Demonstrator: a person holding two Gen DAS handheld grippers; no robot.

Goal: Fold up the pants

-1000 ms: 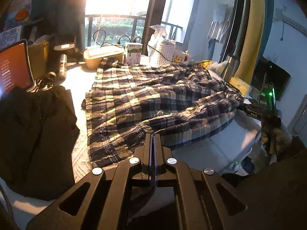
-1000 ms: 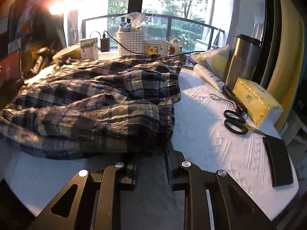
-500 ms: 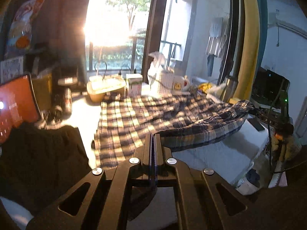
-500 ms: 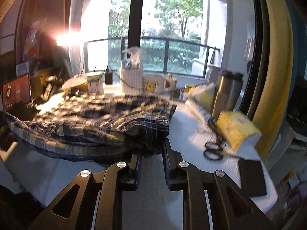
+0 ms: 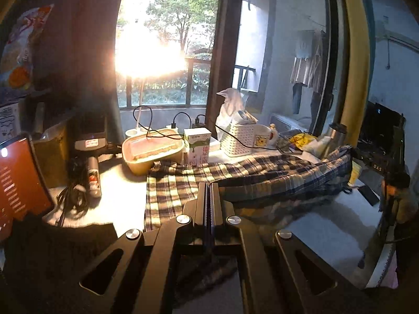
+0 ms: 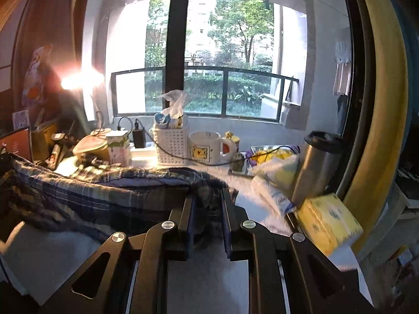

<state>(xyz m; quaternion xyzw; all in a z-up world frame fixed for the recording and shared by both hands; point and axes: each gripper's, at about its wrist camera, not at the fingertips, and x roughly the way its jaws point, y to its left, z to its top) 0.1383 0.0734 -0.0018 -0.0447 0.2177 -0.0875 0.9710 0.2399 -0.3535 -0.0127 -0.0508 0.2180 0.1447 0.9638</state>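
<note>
The plaid pants lie across the white table, their near edge lifted and stretched between my two grippers. My left gripper is shut, fingers pressed together on the cloth, and plaid fabric hangs below it. In the right wrist view the pants run off to the left. My right gripper has a bunched corner of the cloth between its fingers, and its jaws are closing on it. The far part of the pants still rests on the table.
Along the window side stand a tan container, a white basket and a mug. A steel tumbler and a yellow tissue pack sit at the right. A dark garment and a red screen lie left.
Both grippers have risen and drawn back, lifting the near edge of the pants off the table. The cloth that lay spread flat now hangs taut between them.
</note>
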